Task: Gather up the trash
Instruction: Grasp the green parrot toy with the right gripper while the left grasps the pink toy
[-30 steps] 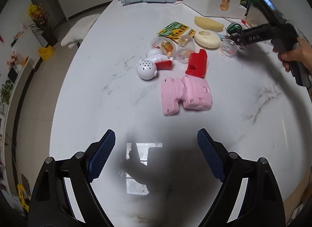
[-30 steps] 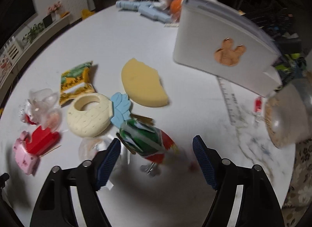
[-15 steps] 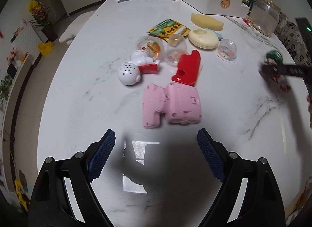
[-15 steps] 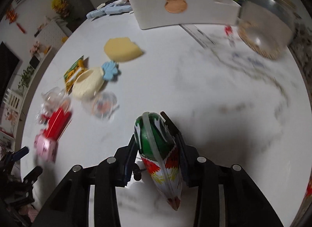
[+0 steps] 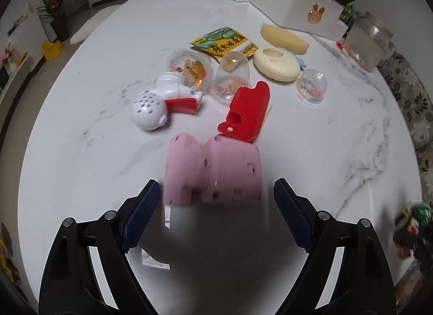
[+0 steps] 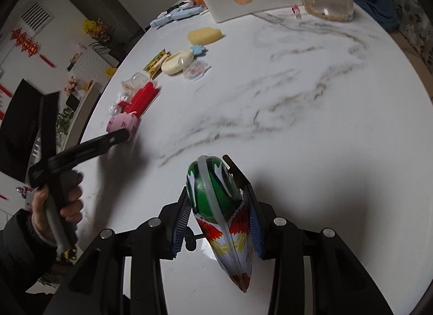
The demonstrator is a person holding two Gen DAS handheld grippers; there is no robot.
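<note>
pink toy (image 5: 213, 172), red piece (image 5: 247, 111), green, red and white patterned wrapper (image 6: 220, 206), white grey-veined table (image 6: 297, 111).

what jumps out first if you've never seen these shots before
The green and red foil wrapper, clamped in the right hand-held gripper above the white marble table. Then the pink toy, lying just ahead of the open left hand-held gripper, with a red toy touching its far end.

On the marble table (image 5: 81, 130), a pig-shaped toy (image 5: 213, 171) lies nearest, a toy pistol (image 5: 247, 111) touching its far edge. Left of that lies a perforated ball toy (image 5: 159, 101); jelly cups (image 5: 230, 76), a snack packet (image 5: 224, 41) and a storage box (image 5: 295, 11) lie behind.
</note>
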